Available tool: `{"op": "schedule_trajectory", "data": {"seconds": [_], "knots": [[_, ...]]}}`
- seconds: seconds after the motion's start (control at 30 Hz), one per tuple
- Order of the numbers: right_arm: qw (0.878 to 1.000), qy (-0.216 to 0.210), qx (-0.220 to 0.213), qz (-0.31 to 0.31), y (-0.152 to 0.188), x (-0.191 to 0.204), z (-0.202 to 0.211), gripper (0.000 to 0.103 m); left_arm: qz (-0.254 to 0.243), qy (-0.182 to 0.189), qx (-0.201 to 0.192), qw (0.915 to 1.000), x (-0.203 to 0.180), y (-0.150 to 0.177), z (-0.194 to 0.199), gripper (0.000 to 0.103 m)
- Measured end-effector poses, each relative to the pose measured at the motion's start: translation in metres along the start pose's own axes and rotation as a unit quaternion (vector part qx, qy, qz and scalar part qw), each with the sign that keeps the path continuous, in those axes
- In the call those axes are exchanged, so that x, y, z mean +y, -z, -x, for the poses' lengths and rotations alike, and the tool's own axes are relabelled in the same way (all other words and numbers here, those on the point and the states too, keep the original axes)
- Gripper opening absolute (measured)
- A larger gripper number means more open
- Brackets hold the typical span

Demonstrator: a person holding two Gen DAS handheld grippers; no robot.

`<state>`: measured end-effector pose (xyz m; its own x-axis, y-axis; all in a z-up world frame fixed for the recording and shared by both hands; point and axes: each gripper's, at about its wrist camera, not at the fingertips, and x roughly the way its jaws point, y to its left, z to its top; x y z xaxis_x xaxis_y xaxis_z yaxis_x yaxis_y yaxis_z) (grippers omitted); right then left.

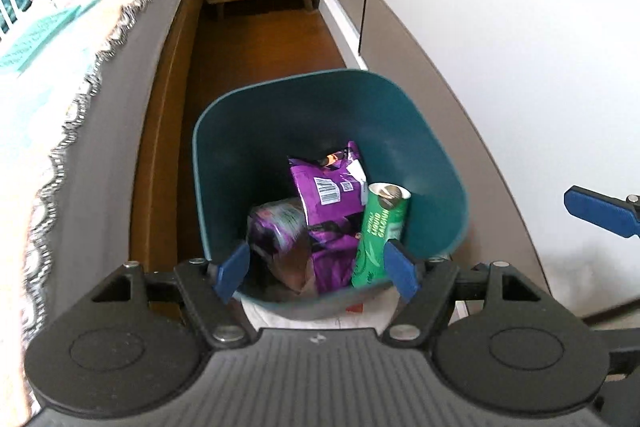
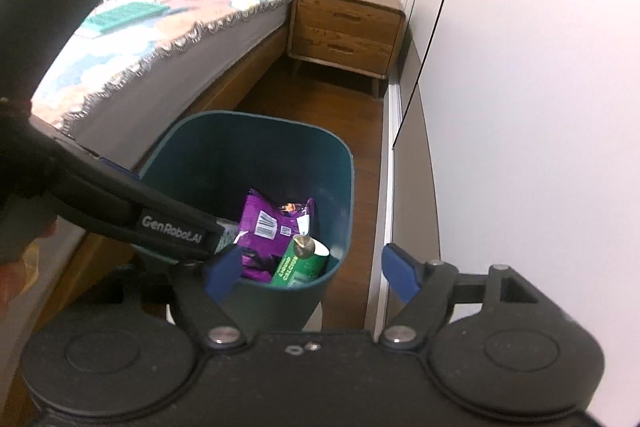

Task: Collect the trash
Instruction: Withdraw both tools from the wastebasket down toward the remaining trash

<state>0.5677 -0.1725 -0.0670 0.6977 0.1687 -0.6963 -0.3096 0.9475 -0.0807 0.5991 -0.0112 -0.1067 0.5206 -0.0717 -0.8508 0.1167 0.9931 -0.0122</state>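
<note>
Teal plastic bin [image 1: 432, 155] stands on the wooden floor [image 1: 264, 47], just beyond both pairs of fingers, between the bed [image 2: 132, 55] and the white wall. Inside lie crumpled purple snack bags [image 1: 324, 183] and, smaller, a green tube can [image 1: 380, 235] leaning against the near wall. The left gripper [image 1: 318, 269] and right gripper [image 2: 310, 273] hover above the rim, fingers wide and holding nothing. This trash looks collected; whether more remains elsewhere cannot be told.

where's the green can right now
In both wrist views the green can leans inside the teal bin, on its right side, beside the purple snack bag.
</note>
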Motion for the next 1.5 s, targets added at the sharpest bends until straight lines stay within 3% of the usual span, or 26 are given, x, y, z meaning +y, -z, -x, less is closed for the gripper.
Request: {"op": "schedule_trajectory", "data": {"seconds": [0.47,0.77,0.93,1.2,1.27,1.5], "knots": [[0.999,-0.023,-0.005,-0.042,0.043,0.004,0.091,0.082,-0.005,0.011,-0.027,0.9996,-0.012,0.072,0.109,0.074],[0.997,-0.04,0.013,-0.06,0.085,0.02,0.105,0.089,-0.007,0.01,-0.018,0.9998,-0.003,0.134,0.126,0.074],[0.996,-0.043,0.045,-0.061,0.117,0.03,0.083,0.094,-0.01,0.011,0.008,0.9999,0.012,0.169,0.104,0.08],[0.989,-0.048,0.117,-0.072,0.175,0.041,0.012,0.1,0.019,0.014,0.08,0.9965,0.041,0.217,0.023,0.084],[0.986,-0.058,0.141,-0.065,0.19,0.044,-0.009,0.102,0.033,0.025,0.1,0.9941,0.048,0.228,-0.001,0.084],[0.973,-0.079,0.216,-0.004,0.254,0.06,-0.083,0.103,0.054,0.008,0.179,0.9824,0.062,0.269,-0.089,0.084]]}}
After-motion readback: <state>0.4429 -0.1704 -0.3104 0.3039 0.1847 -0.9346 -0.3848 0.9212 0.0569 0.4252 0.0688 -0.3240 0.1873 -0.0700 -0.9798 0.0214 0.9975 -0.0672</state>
